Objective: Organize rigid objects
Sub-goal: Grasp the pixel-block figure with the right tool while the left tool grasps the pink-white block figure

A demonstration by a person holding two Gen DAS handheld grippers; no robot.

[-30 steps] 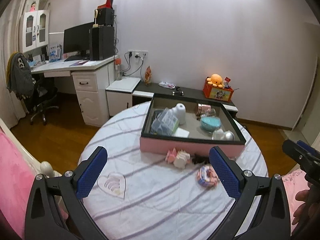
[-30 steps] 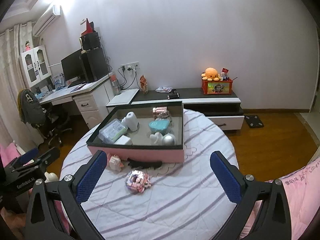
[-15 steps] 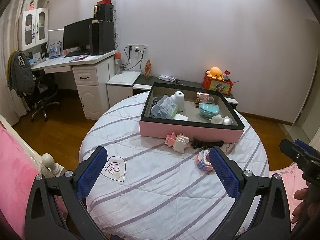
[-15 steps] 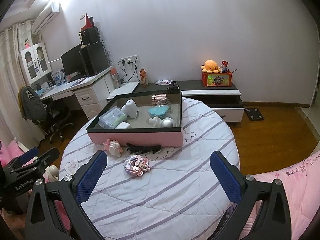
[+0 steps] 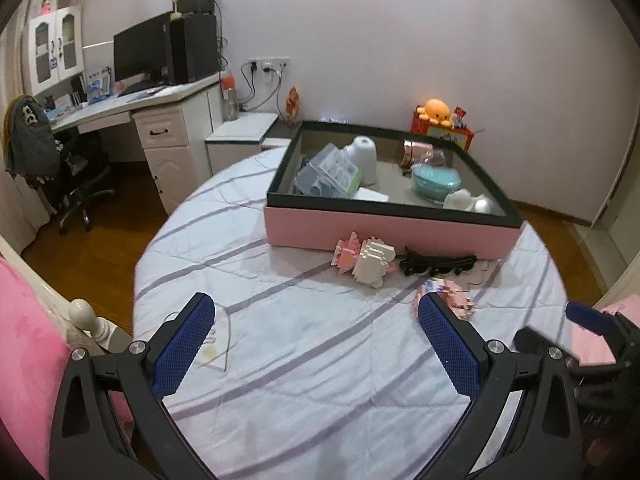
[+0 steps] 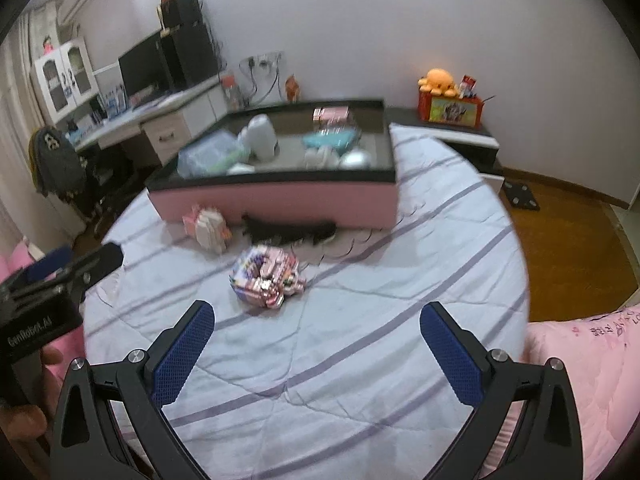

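Observation:
A pink box (image 5: 392, 230) with a black rim stands at the far side of the round bed (image 5: 312, 352); it also shows in the right wrist view (image 6: 276, 200). It holds several items. In front of it lie a pink and white block figure (image 5: 366, 260) (image 6: 208, 226), a black hair clip (image 5: 438, 264) (image 6: 288, 230) and a multicoloured block toy (image 6: 266, 276) (image 5: 450, 298). My left gripper (image 5: 316, 340) is open and empty, short of the figure. My right gripper (image 6: 316, 344) is open and empty, just short of the multicoloured toy.
The other gripper shows at the edge of each view (image 5: 592, 320) (image 6: 64, 272). A desk with monitor (image 5: 160, 92) and chair stand at the left. A low cabinet with an orange plush (image 6: 438, 80) stands behind the bed. Pink bedding (image 6: 580, 360) lies at the right.
Both grippers have moved forward and lower toward the loose toys in front of the box. Both have stayed open.

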